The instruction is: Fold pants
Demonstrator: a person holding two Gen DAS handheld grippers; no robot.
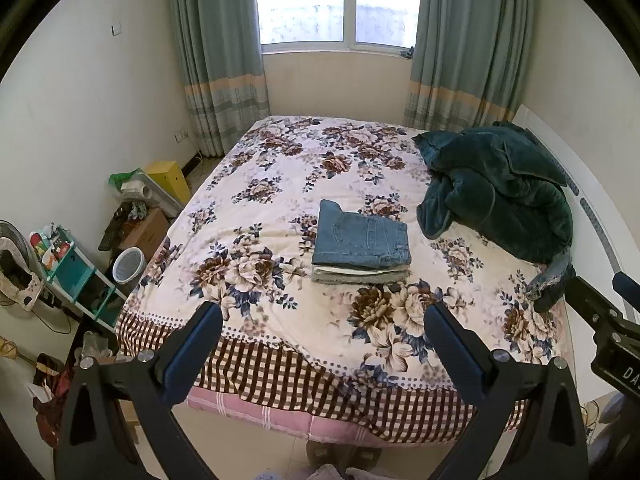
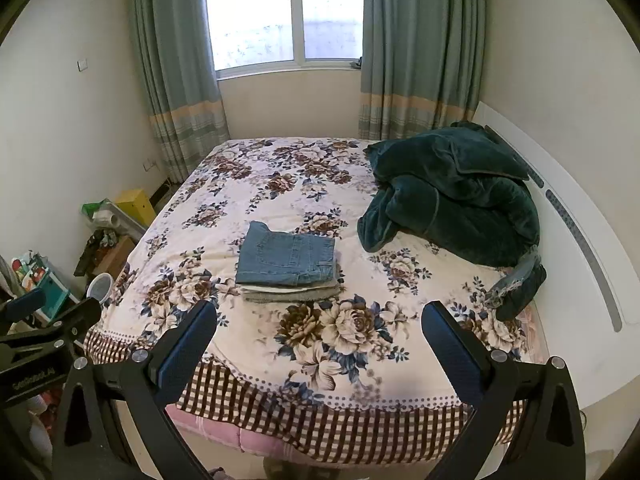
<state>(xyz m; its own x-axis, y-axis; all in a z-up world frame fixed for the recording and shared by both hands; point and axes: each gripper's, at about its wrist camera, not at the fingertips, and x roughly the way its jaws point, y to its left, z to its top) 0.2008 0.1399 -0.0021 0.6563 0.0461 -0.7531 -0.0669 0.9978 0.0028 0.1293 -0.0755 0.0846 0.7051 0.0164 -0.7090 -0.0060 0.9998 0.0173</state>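
Folded blue jeans (image 1: 360,236) lie on top of a small stack of folded clothes (image 1: 356,276) in the middle of the floral bed cover (image 1: 280,184). The same jeans show in the right wrist view (image 2: 288,258). My left gripper (image 1: 322,322) is open and empty, held back over the foot of the bed, well short of the stack. My right gripper (image 2: 320,322) is also open and empty, at the same distance from the stack. Another denim garment (image 1: 554,278) lies at the bed's right edge, partly under the dark green blanket (image 1: 500,188).
The dark green blanket (image 2: 452,192) is heaped at the back right by the white headboard (image 2: 580,240). Left of the bed stand a shelf (image 1: 76,276), boxes (image 1: 144,232), a yellow box (image 1: 170,178) and a bin (image 1: 128,266). Window and curtains (image 1: 216,56) lie beyond.
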